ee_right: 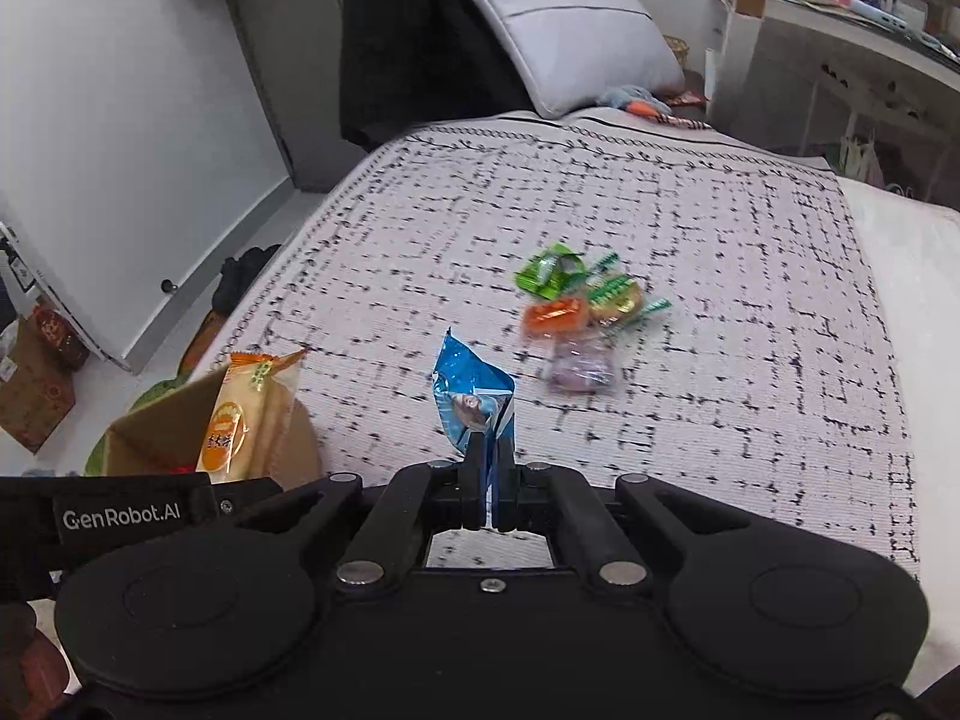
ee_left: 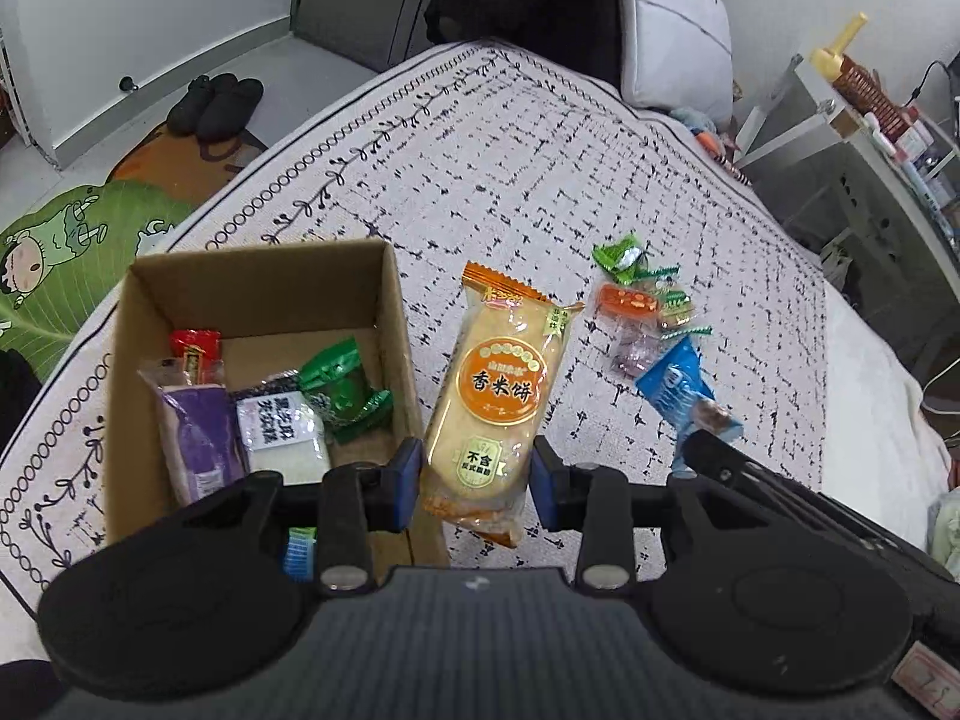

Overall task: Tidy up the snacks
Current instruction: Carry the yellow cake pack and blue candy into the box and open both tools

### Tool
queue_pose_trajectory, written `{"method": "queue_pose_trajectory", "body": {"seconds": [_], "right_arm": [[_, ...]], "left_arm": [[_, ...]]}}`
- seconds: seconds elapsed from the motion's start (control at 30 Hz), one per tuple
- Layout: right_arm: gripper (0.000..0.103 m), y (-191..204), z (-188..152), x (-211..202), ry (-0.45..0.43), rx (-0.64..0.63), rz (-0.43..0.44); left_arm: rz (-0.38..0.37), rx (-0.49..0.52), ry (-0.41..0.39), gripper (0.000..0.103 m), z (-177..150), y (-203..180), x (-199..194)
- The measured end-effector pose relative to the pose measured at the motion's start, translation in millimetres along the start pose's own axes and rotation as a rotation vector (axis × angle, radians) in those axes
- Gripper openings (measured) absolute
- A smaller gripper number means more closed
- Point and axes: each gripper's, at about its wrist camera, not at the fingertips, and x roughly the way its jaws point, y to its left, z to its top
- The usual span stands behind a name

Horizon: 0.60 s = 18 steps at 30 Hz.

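My left gripper [ee_left: 477, 474] is shut on a long orange rice cracker packet [ee_left: 498, 390], its blue pads [ee_left: 409, 474] pressing both sides. It holds the packet just right of an open cardboard box [ee_left: 258, 276] that contains a purple packet [ee_left: 198, 432], a white packet [ee_left: 282, 426], green sweets [ee_left: 342, 390] and a red one [ee_left: 195, 351]. From the right wrist the cracker packet [ee_right: 246, 414] stands upright beside the box [ee_right: 156, 438]. My right gripper [ee_right: 491, 468] is shut on a blue snack packet [ee_right: 474, 396], held above the bedspread. A pile of small sweets [ee_right: 570, 312] lies ahead.
The patterned bedspread [ee_left: 480, 168] covers a bed whose left edge drops to the floor, where there are slippers [ee_left: 216, 102] and a green mat [ee_left: 66, 264]. A grey pillow [ee_right: 570, 24] leans at the head. A cluttered white desk [ee_left: 870, 144] stands to the right.
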Motion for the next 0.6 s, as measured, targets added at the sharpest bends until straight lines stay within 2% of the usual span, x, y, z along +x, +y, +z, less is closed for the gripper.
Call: {"method": "queue_pose_trajectory", "body": {"seconds": [0.3,0.6], "right_arm": [[0.001,39.4,5.8,-0.2,-0.01,-0.047,0.037],[0.001,75.4,10.1,4.4,-0.005,-0.09,0.059]], "left_arm": [[-0.001,-0.056,-0.032,0.037,13.0,33.0,-15.6],[0.006,-0.118,-0.025,0.037,22.1,71.1,-21.9]]}}
